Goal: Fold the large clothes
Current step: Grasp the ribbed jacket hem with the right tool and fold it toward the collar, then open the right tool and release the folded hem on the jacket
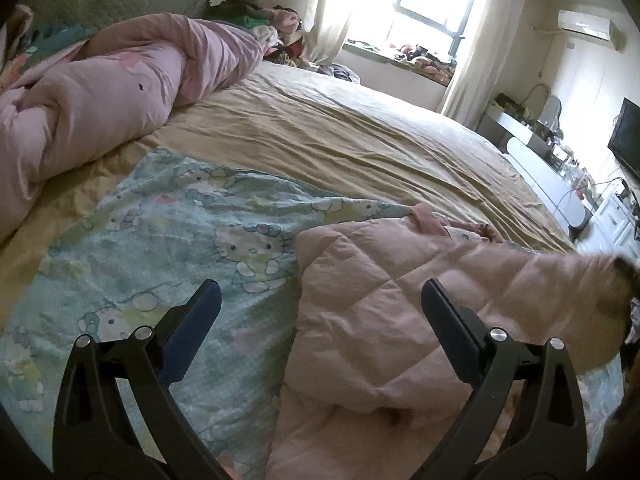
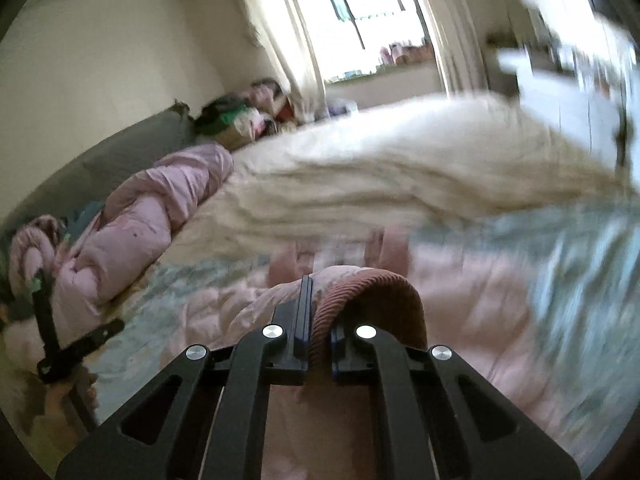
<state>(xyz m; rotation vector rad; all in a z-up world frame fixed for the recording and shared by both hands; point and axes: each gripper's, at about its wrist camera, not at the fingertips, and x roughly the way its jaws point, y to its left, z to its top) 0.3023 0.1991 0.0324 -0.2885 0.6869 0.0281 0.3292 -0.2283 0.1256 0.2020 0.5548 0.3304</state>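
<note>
Through the left wrist camera I am looking over my left gripper [image 1: 320, 304], its fingers spread wide and holding nothing, hovering above a pink quilted jacket [image 1: 384, 292] lying on a Hello Kitty sheet [image 1: 192, 224] on the bed [image 1: 340, 136]. The padding looks puffy, light and soft, so I judge it will spring back from a crease and slide easily; seams and hems should give the surest grip. Its sleeve is running out of frame to the right, blurred. Through the right wrist camera, my right gripper [image 2: 318, 316] is pinching the ribbed cuff [image 2: 372, 296], jaws nearly together on it. Motion blur is smearing the far bed, and I cannot make out the jacket's outline.
</note>
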